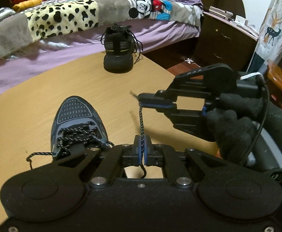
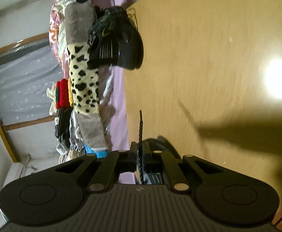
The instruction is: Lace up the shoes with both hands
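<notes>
My left claw (image 1: 142, 143) and right claw (image 1: 141, 101) were both clamped on one lace (image 1: 141, 121), stretched between them right of the near shoe (image 1: 77, 121).

— Where is there room on the desk (image 1: 34, 96)?
— Bare wood between the near shoe (image 1: 77, 123) and the black shoe (image 1: 118, 52) at the far edge.
— And what blocks?
— The lace (image 1: 141, 119), taut between both grippers, and the bed (image 1: 63, 44) along that far edge.

Smooth, slightly glossy wooden table (image 1: 34, 104); braided speckled lace (image 1: 141, 119).
</notes>
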Available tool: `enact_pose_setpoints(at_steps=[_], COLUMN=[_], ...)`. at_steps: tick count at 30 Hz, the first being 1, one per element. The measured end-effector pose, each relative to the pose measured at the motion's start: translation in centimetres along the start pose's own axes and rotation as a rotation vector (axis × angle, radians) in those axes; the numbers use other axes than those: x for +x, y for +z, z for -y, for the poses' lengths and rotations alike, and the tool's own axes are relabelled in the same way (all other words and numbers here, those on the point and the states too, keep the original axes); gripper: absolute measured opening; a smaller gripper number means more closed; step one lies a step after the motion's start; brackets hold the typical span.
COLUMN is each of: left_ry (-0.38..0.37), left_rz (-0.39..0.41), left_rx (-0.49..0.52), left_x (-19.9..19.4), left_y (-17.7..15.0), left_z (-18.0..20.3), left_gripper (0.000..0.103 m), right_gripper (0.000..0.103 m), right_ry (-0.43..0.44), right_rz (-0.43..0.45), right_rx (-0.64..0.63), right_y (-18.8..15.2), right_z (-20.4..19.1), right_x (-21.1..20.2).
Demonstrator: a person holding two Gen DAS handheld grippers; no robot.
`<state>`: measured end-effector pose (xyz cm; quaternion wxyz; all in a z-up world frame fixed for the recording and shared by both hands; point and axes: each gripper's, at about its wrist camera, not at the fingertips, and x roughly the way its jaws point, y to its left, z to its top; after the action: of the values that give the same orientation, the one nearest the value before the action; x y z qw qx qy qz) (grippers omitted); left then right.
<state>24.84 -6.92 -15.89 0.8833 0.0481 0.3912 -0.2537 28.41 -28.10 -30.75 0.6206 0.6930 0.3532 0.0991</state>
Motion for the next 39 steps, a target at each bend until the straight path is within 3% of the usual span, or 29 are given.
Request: enact_pose_setpoints(at_steps=[12, 14, 20, 23, 27, 35, 39], left_ry=[-0.122, -0.142, -0.21, -0.266, -0.296, -0.345, -0.347], left_rz=[0.017, 0.02, 0.214, 0.261, 0.299, 0.294, 0.291], left_rx=[-0.009, -0.01, -0.417, -0.57, -0.673, -0.762, -0.754], left_x=[-2.6, -3.0, -5.6, -5.7, -6.0, -5.8, -5.8], left_y=[-0.9, -1.1, -1.0, -1.4, -1.8, -2.0, -2.1], left_z=[-2.0, -2.3, -9.4, -11.6, -13.4, -14.9, -14.8], left_gripper=[0.002, 0.011, 0.013, 0.013, 0.03, 0.031, 0.03], right_gripper=[0.003, 0.003, 0.003, 0.003, 0.003, 0.003, 0.003], right_ry=[0.06, 0.068, 0.121, 0.161, 0.192, 0.201, 0.2], right_rz=[-0.11, -0.132, -0.224, -0.277, -0.333, -0.385, -0.396], right_rx=[-0.161, -0.198, -0.531, -0.742, -0.907, -1.159, -1.269], right_y=[-2.4, -2.7, -4.2, -5.8, -7.5, -10.0, -11.1], right_z=[-1.6, -2.2, -6.1, -8.5, -10.2, -11.7, -11.9], right_x=[2.1, 2.5, 2.4, 1.8, 1.3, 0.2, -0.4])
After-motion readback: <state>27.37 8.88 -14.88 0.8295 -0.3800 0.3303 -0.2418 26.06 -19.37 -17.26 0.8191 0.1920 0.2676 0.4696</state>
